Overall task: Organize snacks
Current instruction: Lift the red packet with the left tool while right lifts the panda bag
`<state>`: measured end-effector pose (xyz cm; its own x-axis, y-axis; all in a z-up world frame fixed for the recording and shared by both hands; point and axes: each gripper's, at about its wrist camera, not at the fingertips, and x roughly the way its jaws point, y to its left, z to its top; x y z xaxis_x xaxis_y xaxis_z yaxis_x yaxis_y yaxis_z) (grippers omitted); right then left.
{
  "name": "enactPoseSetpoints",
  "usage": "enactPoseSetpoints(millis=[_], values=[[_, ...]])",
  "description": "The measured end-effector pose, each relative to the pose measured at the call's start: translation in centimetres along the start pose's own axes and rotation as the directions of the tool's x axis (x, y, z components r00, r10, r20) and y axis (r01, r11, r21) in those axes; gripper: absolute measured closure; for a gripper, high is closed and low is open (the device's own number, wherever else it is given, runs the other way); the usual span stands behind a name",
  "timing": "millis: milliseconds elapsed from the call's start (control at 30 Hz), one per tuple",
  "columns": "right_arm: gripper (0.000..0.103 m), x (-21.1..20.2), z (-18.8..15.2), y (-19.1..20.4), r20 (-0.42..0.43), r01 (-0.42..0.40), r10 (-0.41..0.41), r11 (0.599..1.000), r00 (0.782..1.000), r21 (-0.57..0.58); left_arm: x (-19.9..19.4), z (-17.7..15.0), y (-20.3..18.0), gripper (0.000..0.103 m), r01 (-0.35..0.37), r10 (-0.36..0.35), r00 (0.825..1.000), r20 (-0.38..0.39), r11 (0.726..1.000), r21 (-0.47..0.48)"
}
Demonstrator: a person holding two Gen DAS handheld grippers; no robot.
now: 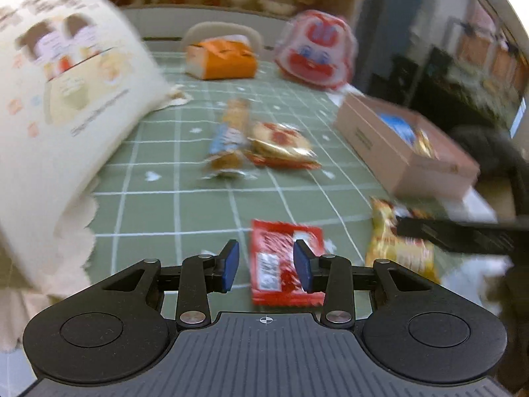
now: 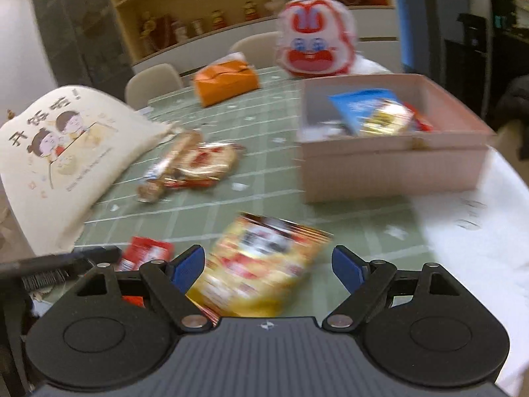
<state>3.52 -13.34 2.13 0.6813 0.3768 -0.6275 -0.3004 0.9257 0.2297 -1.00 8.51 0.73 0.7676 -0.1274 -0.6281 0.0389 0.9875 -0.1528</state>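
2 grippers: left gripper [image 1: 266, 266] and right gripper [image 2: 268, 268], each with jaws apart and nothing clamped.
Red packet [image 1: 285, 262]: lies flat on the green checked cloth [image 1: 158, 198], between the left jaws or just under them; I cannot tell if the pads touch it.
Yellow packet [image 2: 261, 266]: lies between the right jaws, nearer to the left pad, tilted.
Pink box [image 2: 390, 168]: ahead and to the right of the right jaws, already with some snacks inside.
Other snacks: 2 wrapped packs [image 2: 195, 163] ahead and to the left, not yet sorted.
Risk 1: the flat red packet probably slips if the jaws close above it and not around its edges.
Risk 2: the yellow packet is off-centre, so 1 pad may push it away.
Risk 3: both grippers are near each other; they may collide.
Risk 4: the pictures are blurred, so aim is uncertain.
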Motion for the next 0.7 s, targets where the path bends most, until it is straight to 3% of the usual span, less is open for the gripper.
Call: enactPoseSetpoints(millis=[100,167,300,400,467,700], values=[[0.018,1.9,0.1,1.5,-0.01,0.088,-0.089,0.992,0.996,-0.095,0.5,-0.5,-1.8,0.06,-0.027,0.029,0.999,-0.017,0.994,0.103],[0.018,1.6,-0.4,1.0,-0.006,0.104,-0.105,0.987,0.994,-0.121,0.3,-0.9,-2.7,0.06,-0.045,0.045,0.999,0.005,0.985,0.169],[0.018,0.3,-1.4,-2.1,0.013,0.143,-0.142,0.986,0.99,-0.086,0.9,-0.5,-3.1,0.06,-0.012,0.014,1.0,-0.011,0.986,0.168],[0.018,-0.2,-2.0,-4.7,0.002,0.128,-0.128,0.992,0.992,-0.019,1.4,0.1,-3.5,0.06,0.035,-0.03,0.999,-0.033,0.988,0.148],[0.017,-0.8,-2.1,-5.6,0.014,0.107,-0.107,0.994,0.994,0.02,1.0,0.3,-4.1,0.061,0.022,-0.023,1.0,0.003,0.988,0.15],[0.017,-0.8,-2.2,-5.8,0.023,0.102,-0.103,0.994,0.994,0.027,2.2,-0.7,-8.1,0.059,-0.03,0.04,0.999,-0.026,0.945,0.326]])
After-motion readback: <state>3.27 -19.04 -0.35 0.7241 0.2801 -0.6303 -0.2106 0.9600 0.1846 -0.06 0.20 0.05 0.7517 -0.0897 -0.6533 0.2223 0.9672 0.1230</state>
